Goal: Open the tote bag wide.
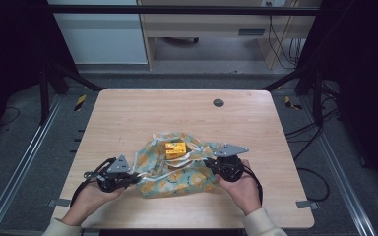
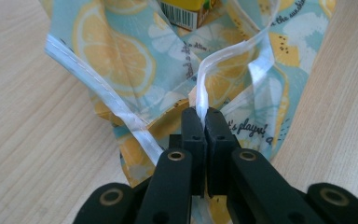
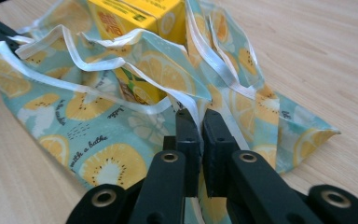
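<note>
A light-blue cloth bag (image 1: 177,172) printed with lemon slices lies on the wooden table (image 1: 142,113), with a yellow carton (image 1: 175,149) inside its mouth. My left gripper (image 1: 137,180) is at the bag's left edge, shut on the bag's white-trimmed rim (image 2: 202,100). My right gripper (image 1: 207,165) is at the bag's right edge, shut on the trimmed rim (image 3: 195,114) there. In the right gripper view the yellow carton (image 3: 135,18) stands behind the raised cloth (image 3: 98,135). The left gripper view shows the carton's barcode corner (image 2: 186,11) above the cloth (image 2: 121,51).
A round dark grommet (image 1: 218,103) sits near the table's far edge. Bare wood surrounds the bag on all sides. Black frame posts (image 1: 49,78) stand beyond the table's far corners, and cables lie on the floor at the right.
</note>
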`<state>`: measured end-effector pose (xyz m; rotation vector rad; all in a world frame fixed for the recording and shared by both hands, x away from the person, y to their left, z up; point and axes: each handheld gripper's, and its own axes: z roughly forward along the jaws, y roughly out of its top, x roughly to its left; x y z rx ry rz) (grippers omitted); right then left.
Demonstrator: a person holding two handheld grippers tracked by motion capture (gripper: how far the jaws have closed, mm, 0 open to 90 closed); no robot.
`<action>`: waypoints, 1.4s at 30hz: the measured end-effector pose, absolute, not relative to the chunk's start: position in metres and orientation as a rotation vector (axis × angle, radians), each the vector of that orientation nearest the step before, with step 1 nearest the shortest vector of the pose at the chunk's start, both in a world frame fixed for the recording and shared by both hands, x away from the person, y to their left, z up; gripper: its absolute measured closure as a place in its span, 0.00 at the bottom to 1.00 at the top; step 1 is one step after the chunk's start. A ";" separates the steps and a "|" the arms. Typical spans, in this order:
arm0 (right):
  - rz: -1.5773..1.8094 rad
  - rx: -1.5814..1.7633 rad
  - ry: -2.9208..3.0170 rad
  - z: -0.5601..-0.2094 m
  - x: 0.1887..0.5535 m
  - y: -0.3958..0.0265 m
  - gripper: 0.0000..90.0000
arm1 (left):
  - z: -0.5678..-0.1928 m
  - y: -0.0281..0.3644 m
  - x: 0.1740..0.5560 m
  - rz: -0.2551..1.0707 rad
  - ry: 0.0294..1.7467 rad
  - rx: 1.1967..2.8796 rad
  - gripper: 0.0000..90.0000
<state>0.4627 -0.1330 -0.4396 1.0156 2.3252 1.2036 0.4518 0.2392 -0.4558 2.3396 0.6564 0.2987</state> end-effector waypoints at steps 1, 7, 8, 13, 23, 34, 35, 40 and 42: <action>1.210 1.012 2.316 -0.437 0.459 -0.134 0.98 | -0.454 0.241 0.452 0.303 0.659 2.329 0.98; 1.211 0.998 2.346 -0.436 0.434 -0.150 1.00 | -0.454 0.244 0.452 0.304 0.665 2.325 0.98; 1.211 0.998 2.346 -0.436 0.434 -0.150 1.00 | -0.454 0.243 0.452 0.306 0.665 2.327 0.98; 1.142 1.057 2.419 -0.451 0.433 -0.154 1.00 | -0.459 0.239 0.452 0.303 0.662 2.359 0.99; 1.035 1.120 2.499 -0.471 0.435 -0.149 1.00 | -0.468 0.244 0.458 0.274 0.710 2.360 0.99; 1.018 1.134 2.500 -0.472 0.435 -0.154 1.00 | -0.474 0.240 0.457 0.272 0.704 2.395 0.99; 1.024 1.130 2.497 -0.471 0.435 -0.154 0.99 | -0.474 0.239 0.457 0.274 0.698 2.402 0.99; 1.097 1.100 2.421 -0.461 0.434 -0.154 0.78 | -0.473 0.239 0.455 0.285 0.687 2.397 0.99; 1.109 1.087 2.403 -0.456 0.433 -0.154 0.69 | -0.473 0.239 0.455 0.284 0.686 2.399 0.99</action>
